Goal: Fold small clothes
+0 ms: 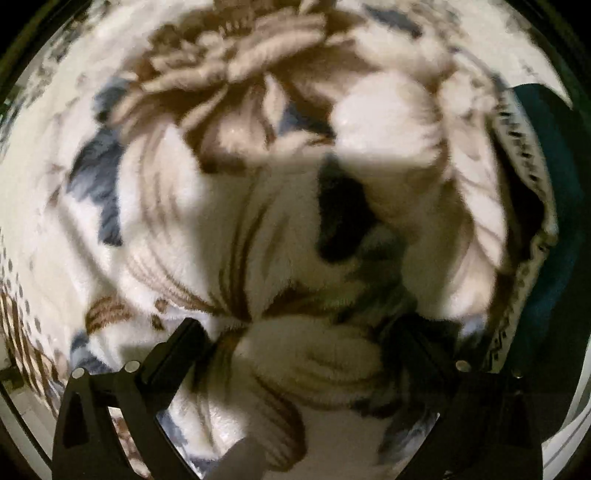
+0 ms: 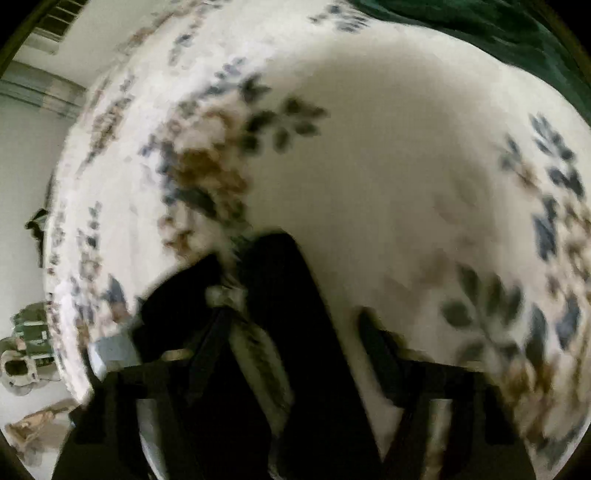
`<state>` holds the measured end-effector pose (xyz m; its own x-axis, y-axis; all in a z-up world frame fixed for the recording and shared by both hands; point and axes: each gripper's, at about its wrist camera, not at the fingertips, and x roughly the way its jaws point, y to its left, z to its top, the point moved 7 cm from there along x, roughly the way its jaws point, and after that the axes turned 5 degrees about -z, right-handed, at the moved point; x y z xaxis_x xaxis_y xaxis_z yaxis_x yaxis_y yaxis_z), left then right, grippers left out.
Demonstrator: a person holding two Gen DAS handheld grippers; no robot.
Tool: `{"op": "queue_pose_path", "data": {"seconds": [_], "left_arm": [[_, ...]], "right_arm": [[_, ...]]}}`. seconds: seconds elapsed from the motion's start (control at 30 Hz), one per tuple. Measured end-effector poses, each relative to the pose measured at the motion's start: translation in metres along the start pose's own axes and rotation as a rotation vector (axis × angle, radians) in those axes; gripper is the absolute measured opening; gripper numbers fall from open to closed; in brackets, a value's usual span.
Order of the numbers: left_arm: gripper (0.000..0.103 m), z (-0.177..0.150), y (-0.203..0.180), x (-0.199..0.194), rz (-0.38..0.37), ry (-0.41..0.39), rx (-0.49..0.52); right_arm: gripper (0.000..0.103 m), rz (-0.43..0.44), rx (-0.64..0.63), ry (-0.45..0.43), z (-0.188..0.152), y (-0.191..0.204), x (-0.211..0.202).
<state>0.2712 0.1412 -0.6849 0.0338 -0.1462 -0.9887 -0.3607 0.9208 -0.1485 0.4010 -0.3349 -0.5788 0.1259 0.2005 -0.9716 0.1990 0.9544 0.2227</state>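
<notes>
Looking straight down in the left wrist view, my left gripper (image 1: 299,347) is open wide just above a fluffy white blanket (image 1: 177,206) with brown and blue flowers, and only blanket lies between its fingers. A black patch (image 1: 340,218) shows among the blanket's folds; I cannot tell whether it is cloth or a shadowed hollow. The right wrist view is badly blurred. A black garment (image 2: 280,295) hangs between the fingers of my right gripper (image 2: 295,332), draped against the left finger. A pale strip of blanket (image 2: 369,166) separates it from the right finger (image 2: 376,343).
Dark teal fabric (image 1: 550,177) lies past the blanket's patterned trim (image 1: 524,155) on the right, and the dark teal fabric (image 2: 498,26) also shows at the far edge. The bed's edge (image 2: 59,258) drops to a pale floor with a green patterned heap (image 2: 31,328).
</notes>
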Motion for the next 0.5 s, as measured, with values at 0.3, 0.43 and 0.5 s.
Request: {"op": "queue_pose_path", "data": {"seconds": [0.3, 0.43, 0.5], "left_arm": [[0.103, 0.039, -0.036, -0.069, -0.044, -0.177, -0.055], [0.103, 0.078, -0.086, -0.070, -0.142, -0.202, -0.030], [0.101, 0.100, -0.112, -0.055, -0.189, -0.177, -0.007]], "right_arm": [[0.003, -0.040, -0.078, -0.209, 0.016, 0.029, -0.070], [0.003, -0.045, -0.058, -0.258, 0.036, 0.031, -0.082], [0.003, -0.061, -0.044, -0.246, 0.043, 0.028, -0.073]]}}
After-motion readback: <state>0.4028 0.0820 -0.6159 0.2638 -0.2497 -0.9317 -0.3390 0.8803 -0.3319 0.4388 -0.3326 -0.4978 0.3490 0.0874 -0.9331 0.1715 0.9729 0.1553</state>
